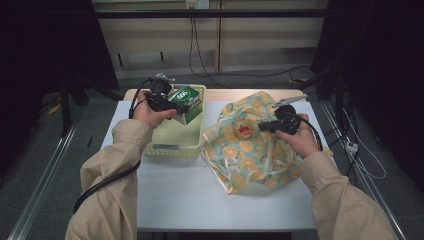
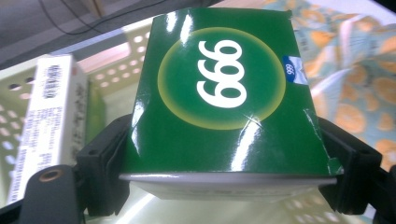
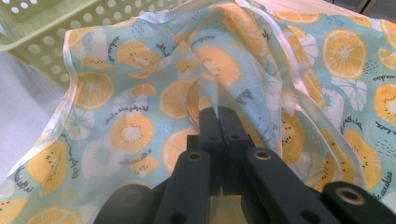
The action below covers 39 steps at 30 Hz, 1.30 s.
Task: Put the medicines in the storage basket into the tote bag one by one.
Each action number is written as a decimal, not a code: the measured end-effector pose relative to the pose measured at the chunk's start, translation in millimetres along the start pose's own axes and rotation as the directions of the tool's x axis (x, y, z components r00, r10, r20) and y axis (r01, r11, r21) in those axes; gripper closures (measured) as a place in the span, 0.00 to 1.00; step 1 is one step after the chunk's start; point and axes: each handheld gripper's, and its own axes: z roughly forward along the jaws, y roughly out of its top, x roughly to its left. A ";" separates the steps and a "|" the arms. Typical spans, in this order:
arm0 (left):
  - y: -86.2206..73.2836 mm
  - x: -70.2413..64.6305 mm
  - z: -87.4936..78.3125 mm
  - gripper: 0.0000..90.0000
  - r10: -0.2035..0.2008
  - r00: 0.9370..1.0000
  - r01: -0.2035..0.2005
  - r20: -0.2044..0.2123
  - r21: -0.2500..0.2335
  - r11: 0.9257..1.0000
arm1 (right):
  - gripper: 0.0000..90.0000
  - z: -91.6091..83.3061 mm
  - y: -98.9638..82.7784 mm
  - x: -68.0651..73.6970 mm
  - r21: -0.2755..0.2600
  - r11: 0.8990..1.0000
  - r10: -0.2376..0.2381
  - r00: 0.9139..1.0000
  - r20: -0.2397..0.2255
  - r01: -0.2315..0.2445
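The green box [image 2: 224,93] sits clamped between the left gripper [image 1: 167,101]'s fingers, held above the pale green basket [image 1: 172,137]. Beside it, the right gripper [image 3: 219,126]'s fingers are pinched together on the fruit-print bag [image 1: 250,145], apparently on a fold of it, on the desk [image 1: 200,195].

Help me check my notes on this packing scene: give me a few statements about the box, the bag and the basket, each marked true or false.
1. The left gripper is clamped on a green box printed 999. True.
2. The right gripper is open above the bag. False: it is shut on the fruit-print bag.
3. The green box lies inside the bag. False: it is held over the pale green basket.
4. A white box stands in the basket. True.
5. The bag lies to the right of the basket in the high view. True.
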 end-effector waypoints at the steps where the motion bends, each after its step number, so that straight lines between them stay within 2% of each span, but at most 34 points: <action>1: 1.0 -2.6 -1.4 0.19 0.009 1.000 -0.009 0.006 0.000 1.000 | 1.00 -0.4 0.1 0.2 0.001 1.000 -0.002 1.000 -0.001 0.002; 5: 4.5 -13.1 -7.1 0.19 0.021 0.999 -0.020 0.047 -0.021 1.000 | 1.00 -1.4 -0.1 0.3 -0.002 1.000 0.001 1.000 0.000 -0.001; 8: 7.3 -23.0 -10.9 0.19 0.060 0.996 -0.058 0.061 -0.029 0.998 | 1.00 -1.5 -0.5 -0.1 0.002 1.000 0.005 1.000 0.002 -0.005; 11: 9.1 -33.3 -12.4 0.19 0.082 0.992 -0.078 0.094 -0.039 0.996 | 1.00 -1.1 -0.5 -0.2 0.002 1.000 0.007 1.000 0.002 -0.007; 16: 7.2 -55.3 -6.7 0.19 0.122 0.981 -0.116 0.154 -0.045 0.992 | 1.00 0.1 0.4 1.5 0.000 1.000 0.002 1.000 0.001 -0.002; 22: 3.1 -85.6 5.0 0.19 0.174 0.959 -0.167 0.223 -0.051 0.985 | 1.00 0.4 0.7 1.6 0.000 1.000 0.002 1.000 0.002 -0.002; 26: -0.1 -101.6 14.1 0.19 0.205 0.945 -0.197 0.255 -0.054 0.979 | 1.00 -0.4 1.1 2.4 -0.003 1.000 0.003 1.000 0.003 -0.003; 29: -3.0 -111.7 22.0 0.19 0.220 0.938 -0.216 0.268 -0.042 0.975 | 1.00 -0.6 1.3 2.8 -0.002 1.000 0.000 1.000 0.003 0.000; 30: -3.8 -114.9 24.4 0.19 0.229 0.940 -0.229 0.252 -0.032 0.973 | 1.00 -0.9 1.6 2.7 -0.002 1.000 -0.002 1.000 0.004 0.002; 31: -5.0 -116.4 27.9 0.19 0.230 0.935 -0.229 0.269 -0.035 0.973 | 1.00 -1.3 1.9 2.7 -0.003 1.000 -0.002 1.000 0.005 0.002; 34: -8.9 -122.1 38.3 0.19 0.230 0.931 -0.234 0.285 -0.023 0.972 | 1.00 -2.8 3.2 2.4 -0.004 1.000 -0.005 1.000 0.008 0.005; 39: -12.4 -131.5 52.0 0.19 0.231 0.927 -0.237 0.297 -0.014 0.971 | 1.00 -8.4 7.4 0.7 -0.009 1.000 -0.006 1.000 0.015 0.006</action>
